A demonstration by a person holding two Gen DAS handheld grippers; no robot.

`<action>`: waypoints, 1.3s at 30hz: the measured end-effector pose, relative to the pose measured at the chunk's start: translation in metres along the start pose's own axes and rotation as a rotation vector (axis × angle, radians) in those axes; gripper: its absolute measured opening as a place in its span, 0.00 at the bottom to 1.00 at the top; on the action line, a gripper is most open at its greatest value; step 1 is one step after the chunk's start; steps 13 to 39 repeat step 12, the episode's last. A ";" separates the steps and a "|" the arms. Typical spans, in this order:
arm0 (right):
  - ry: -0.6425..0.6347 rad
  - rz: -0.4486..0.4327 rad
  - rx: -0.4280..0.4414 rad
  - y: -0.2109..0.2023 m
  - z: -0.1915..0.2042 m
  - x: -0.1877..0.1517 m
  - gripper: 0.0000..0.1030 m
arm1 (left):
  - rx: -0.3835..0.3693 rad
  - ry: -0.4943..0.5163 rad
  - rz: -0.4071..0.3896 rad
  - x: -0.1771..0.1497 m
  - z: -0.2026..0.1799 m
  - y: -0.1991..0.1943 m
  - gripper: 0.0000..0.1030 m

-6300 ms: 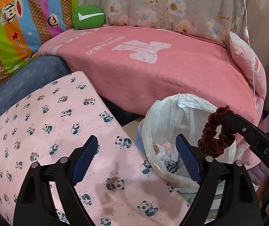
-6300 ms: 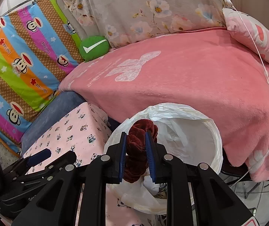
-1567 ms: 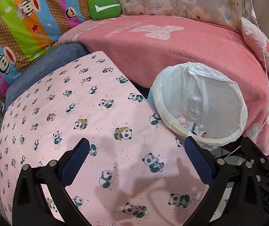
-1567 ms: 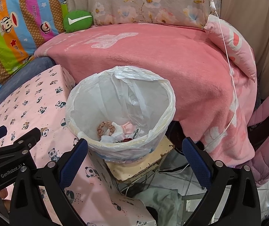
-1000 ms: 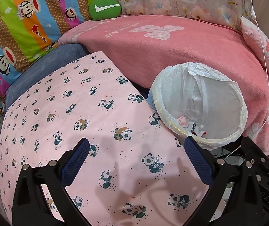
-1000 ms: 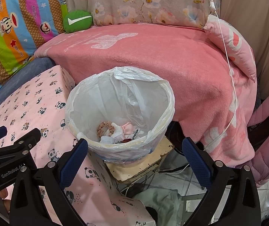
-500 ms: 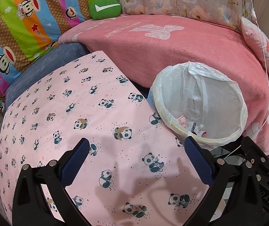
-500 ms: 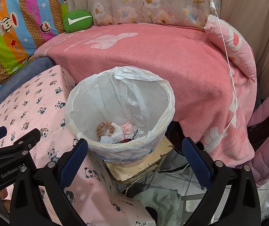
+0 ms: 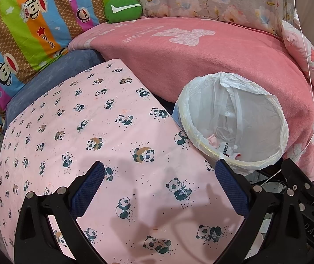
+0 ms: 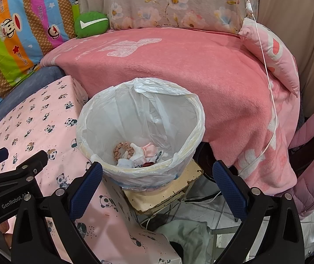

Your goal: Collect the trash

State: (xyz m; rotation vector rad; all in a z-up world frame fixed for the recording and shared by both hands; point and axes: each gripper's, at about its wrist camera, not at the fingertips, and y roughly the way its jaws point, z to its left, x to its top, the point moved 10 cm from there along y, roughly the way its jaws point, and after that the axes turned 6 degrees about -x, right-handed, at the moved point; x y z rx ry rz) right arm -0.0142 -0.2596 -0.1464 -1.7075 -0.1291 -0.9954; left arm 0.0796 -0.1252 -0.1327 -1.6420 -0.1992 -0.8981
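Both grippers hang empty over a panda-print cloth (image 9: 117, 136) beside a lined trash bin (image 10: 192, 118), with no loose litter left in sight on the cloth. The collecting looks near its end, or between rounds: the trash sits at the bottom of the bin, where a beaded hair tie (image 10: 123, 148), pink and white scraps (image 10: 149, 150) and a dark red scrap (image 10: 147, 164) lie in a small heap on the white plastic liner (image 10: 134, 110).

The left gripper (image 9: 158, 183) hovers above the cloth, its jaws spread wide, its blue pads (image 9: 86, 187) clear of the fabric and gripping nothing. The right gripper (image 10: 157, 178) is poised just short of the bin's near rim, jaws equally wide apart, nothing between them and no pad touching the liner. The bin stands on a chipped cream stand (image 10: 168, 192), between the cloth-covered surface and a pink blanket (image 10: 201, 66).

Any next move would call for finding a further piece of trash, which neither view shows; failing that, the job appears done.
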 end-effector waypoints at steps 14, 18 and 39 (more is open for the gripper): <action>-0.005 -0.005 0.002 -0.005 0.003 0.002 0.96 | -0.001 -0.010 -0.010 -0.001 0.008 -0.007 0.93; -0.005 -0.005 0.002 -0.005 0.003 0.002 0.96 | -0.001 -0.010 -0.010 -0.001 0.008 -0.007 0.93; -0.005 -0.005 0.002 -0.005 0.003 0.002 0.96 | -0.001 -0.010 -0.010 -0.001 0.008 -0.007 0.93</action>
